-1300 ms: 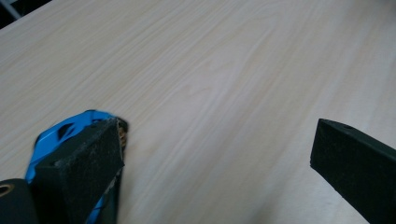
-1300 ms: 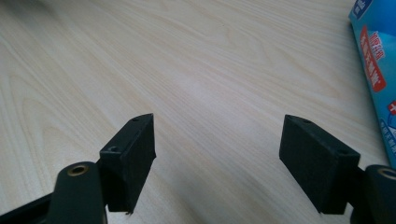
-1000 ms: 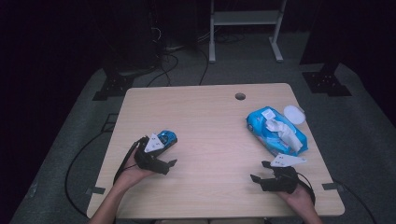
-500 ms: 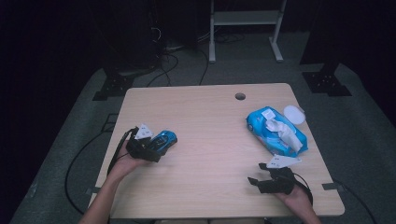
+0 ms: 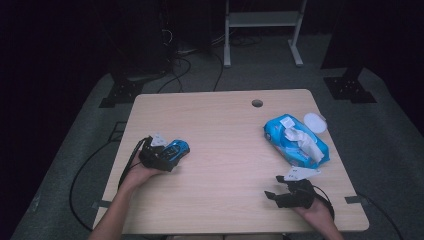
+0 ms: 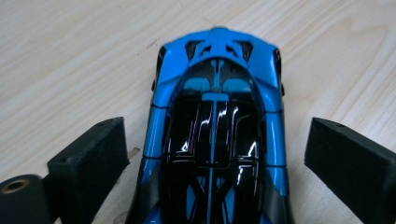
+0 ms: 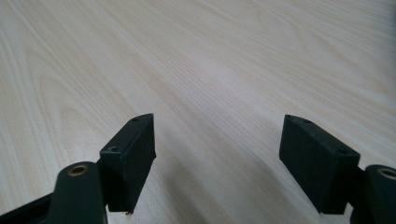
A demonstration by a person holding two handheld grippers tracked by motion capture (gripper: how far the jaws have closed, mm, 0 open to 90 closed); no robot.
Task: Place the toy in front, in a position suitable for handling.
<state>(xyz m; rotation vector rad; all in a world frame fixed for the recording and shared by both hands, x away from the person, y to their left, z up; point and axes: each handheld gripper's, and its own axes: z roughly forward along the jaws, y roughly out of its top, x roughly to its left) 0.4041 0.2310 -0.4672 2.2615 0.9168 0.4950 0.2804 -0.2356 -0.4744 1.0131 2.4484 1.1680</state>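
A blue and black toy car [image 6: 215, 130] lies on the wooden table [image 5: 220, 130], at its left side in the high view as the toy car [image 5: 177, 148]. My left gripper [image 5: 162, 154] is open around it, and in the left gripper view the jaws stand either side of the car's body with a gap on each side, so my left gripper [image 6: 219, 154] is not touching it. My right gripper [image 5: 280, 192] rests low near the table's front right, open, and the right gripper [image 7: 217, 154] has bare wood between its jaws.
A blue pack of wet wipes [image 5: 296, 141] with a white wipe pulled out lies at the right, a white round lid [image 5: 315, 121] just beyond it. A cable hole [image 5: 257, 103] sits near the far edge. Cables trail off the table's left side.
My left gripper has moved forward and to the right so that its jaws now flank the toy car. The right gripper has shifted slightly toward the front edge.
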